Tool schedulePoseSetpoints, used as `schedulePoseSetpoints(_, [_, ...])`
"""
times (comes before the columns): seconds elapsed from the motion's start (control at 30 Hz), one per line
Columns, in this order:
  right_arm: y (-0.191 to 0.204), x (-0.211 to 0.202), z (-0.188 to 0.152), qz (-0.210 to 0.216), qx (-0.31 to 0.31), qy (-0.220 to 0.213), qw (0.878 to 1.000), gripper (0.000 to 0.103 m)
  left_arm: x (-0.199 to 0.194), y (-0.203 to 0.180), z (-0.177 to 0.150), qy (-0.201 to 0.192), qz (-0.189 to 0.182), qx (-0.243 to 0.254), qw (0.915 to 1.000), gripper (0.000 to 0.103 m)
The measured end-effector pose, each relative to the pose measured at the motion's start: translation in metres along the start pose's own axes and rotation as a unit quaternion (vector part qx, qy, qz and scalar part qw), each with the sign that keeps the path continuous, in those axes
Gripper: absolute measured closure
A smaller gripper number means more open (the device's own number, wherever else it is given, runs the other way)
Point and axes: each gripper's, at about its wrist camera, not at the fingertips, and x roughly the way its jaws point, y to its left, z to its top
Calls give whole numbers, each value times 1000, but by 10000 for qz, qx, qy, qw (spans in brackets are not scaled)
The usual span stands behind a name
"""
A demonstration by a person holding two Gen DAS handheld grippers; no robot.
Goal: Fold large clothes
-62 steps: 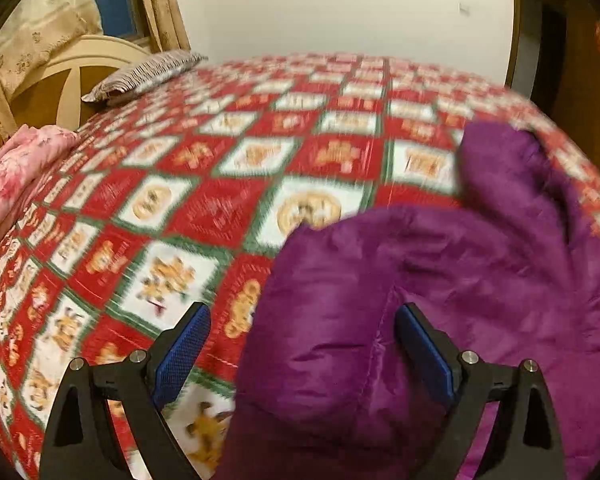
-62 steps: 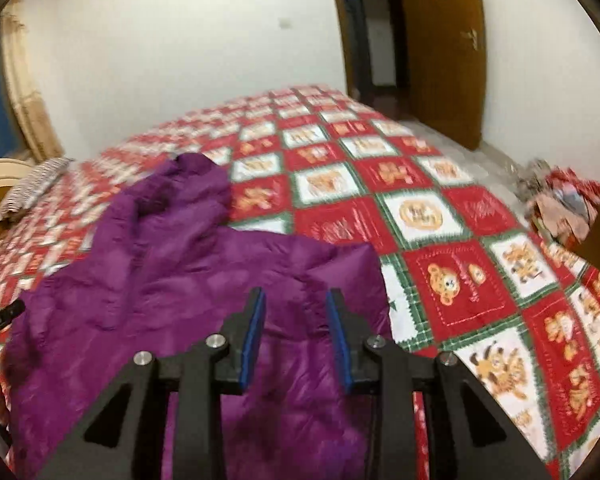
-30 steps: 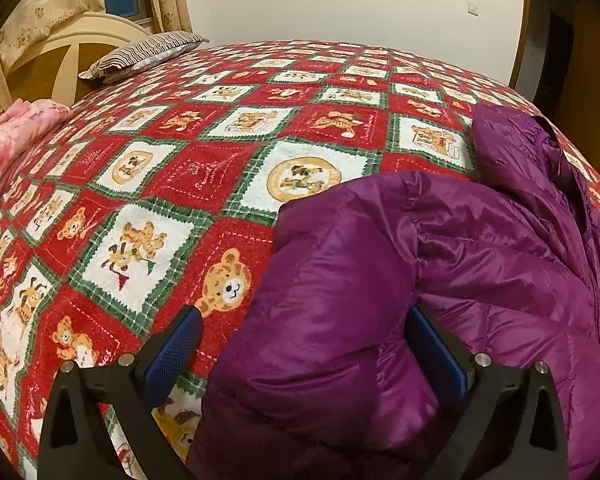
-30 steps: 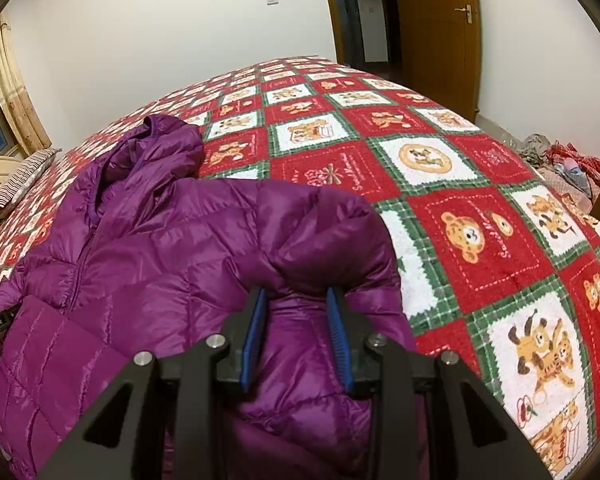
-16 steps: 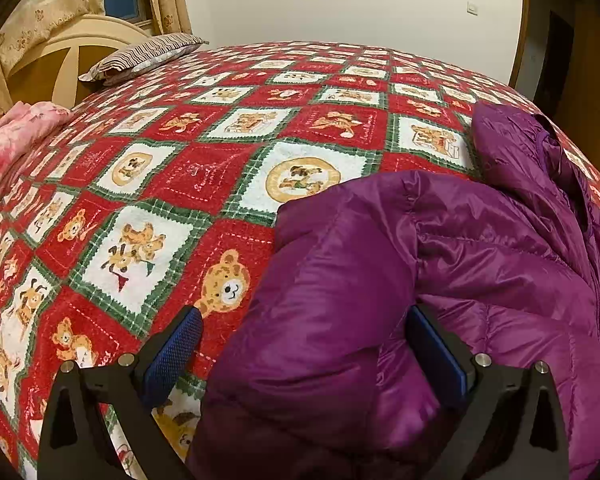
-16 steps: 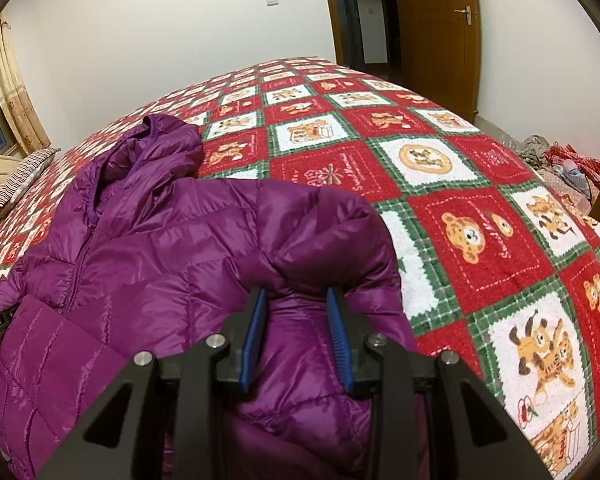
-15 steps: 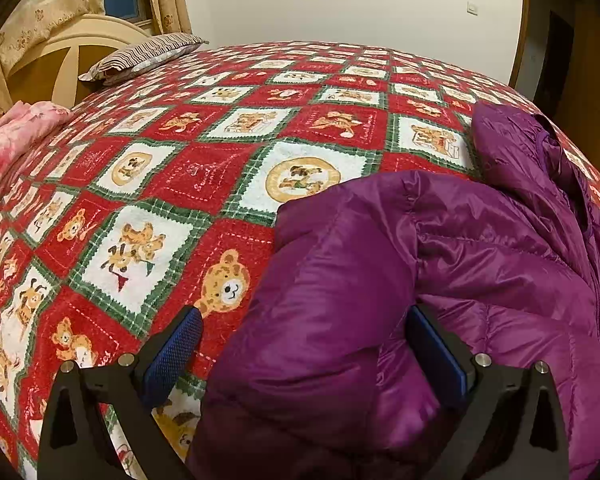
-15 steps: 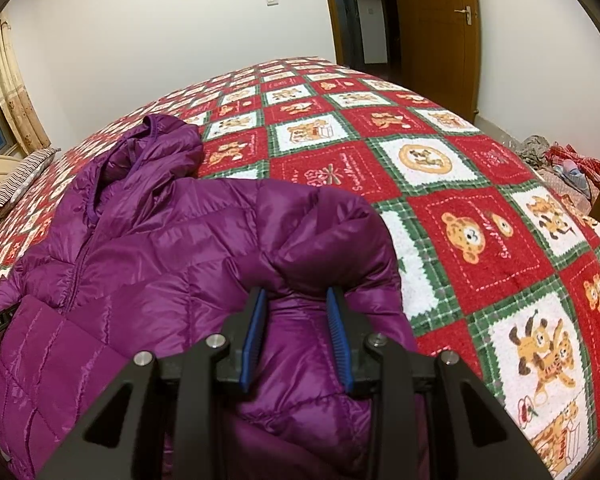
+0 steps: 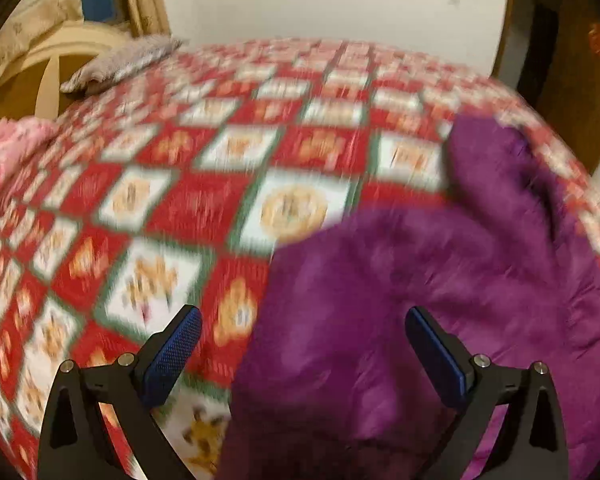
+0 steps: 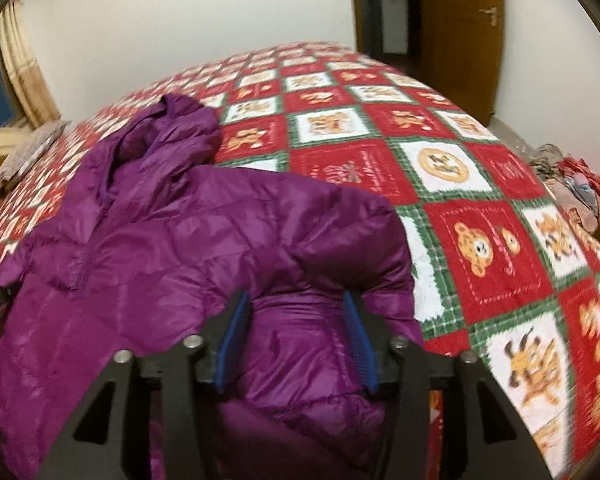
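- On the checked bedspread point(image 10: 452, 152) the purple puffer jacket point(image 10: 172, 248) lay, hood point(image 10: 180, 128) toward the far wall, both sleeves folded in over the body.
- Risk, as I judged it: the slick, puffy fill could spring the folded sleeve point(image 10: 332, 232) open once let go, or slide off the near bed edge.
- My right gripper point(image 10: 298, 344) was partly open, jaws straddling a bulge of sleeve; I couldn't tell if it pinched.
- My left gripper point(image 9: 304, 354) was spread wide, holding nothing, above the jacket's left side; that view was blurred.
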Motion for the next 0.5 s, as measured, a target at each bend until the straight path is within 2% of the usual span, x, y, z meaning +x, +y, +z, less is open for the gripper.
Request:
schedulePoseSetpoints(0.07, [5,-8,19,55,-144,-182,9997,43,-2,-6,19,-110,-137,99,9998,1])
schedulePoseSetpoints(0.17, [8,-4,58,165,-234,-376,9989,32,15,-27,55,-82,-339,242,9991,1])
schedulePoseSetpoints(0.27, [7,25,96,485,-199,-233,9984,32,37,-51,83,-47,-583,375,9976,1])
schedulePoseSetpoints(0.4, [16,74,140,644,-193,-116,9977,32,76,-80,120,54,-877,327,9956,1])
schedulePoseSetpoints(0.5, [24,105,160,769,-83,37,9970,32,103,-97,140,159,-987,319,9945,1])
